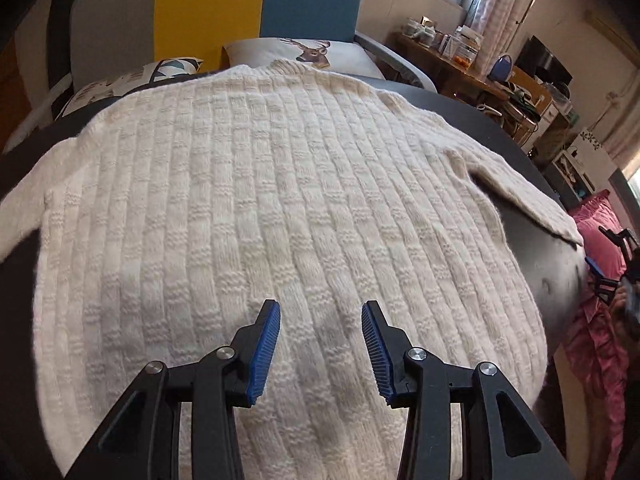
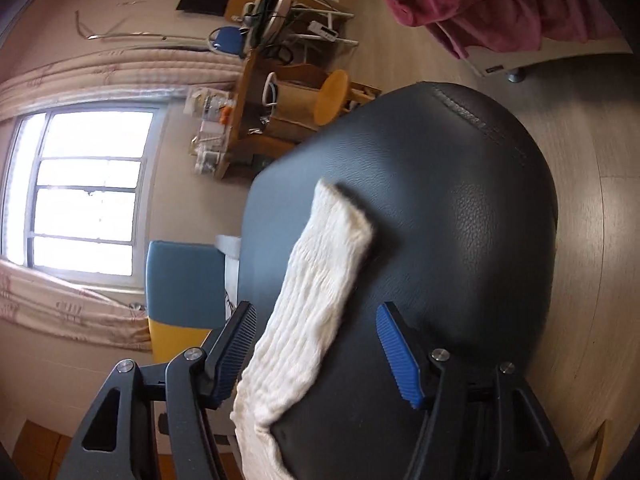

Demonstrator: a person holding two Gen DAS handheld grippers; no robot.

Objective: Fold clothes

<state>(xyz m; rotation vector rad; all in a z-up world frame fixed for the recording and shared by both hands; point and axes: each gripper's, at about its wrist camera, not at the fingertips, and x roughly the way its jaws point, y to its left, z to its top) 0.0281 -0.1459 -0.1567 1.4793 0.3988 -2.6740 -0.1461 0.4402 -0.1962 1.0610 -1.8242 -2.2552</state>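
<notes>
A cream ribbed knit sweater (image 1: 260,208) lies spread flat, neck at the far end, on a dark leather surface (image 1: 532,232). My left gripper (image 1: 320,308) hovers open over the sweater's lower middle, with nothing between its blue pads (image 1: 266,348). One sleeve (image 1: 532,200) angles out to the right. In the right wrist view that sleeve (image 2: 316,288) lies on the leather surface (image 2: 460,220), running between the fingers of my right gripper (image 2: 316,308). The jaws stand open and the pads (image 2: 400,356) do not press on the sleeve. The right gripper's blue pad also shows at the far right of the left wrist view.
Beyond the sweater lie a deer-print pillow (image 1: 308,54) and a patterned cushion (image 1: 132,80) against a blue and yellow backrest (image 1: 260,0). A cluttered wooden desk (image 1: 460,60) stands at the right. Pink fabric (image 2: 480,0) hangs over the wooden floor (image 2: 580,152). A window (image 2: 88,188) is bright.
</notes>
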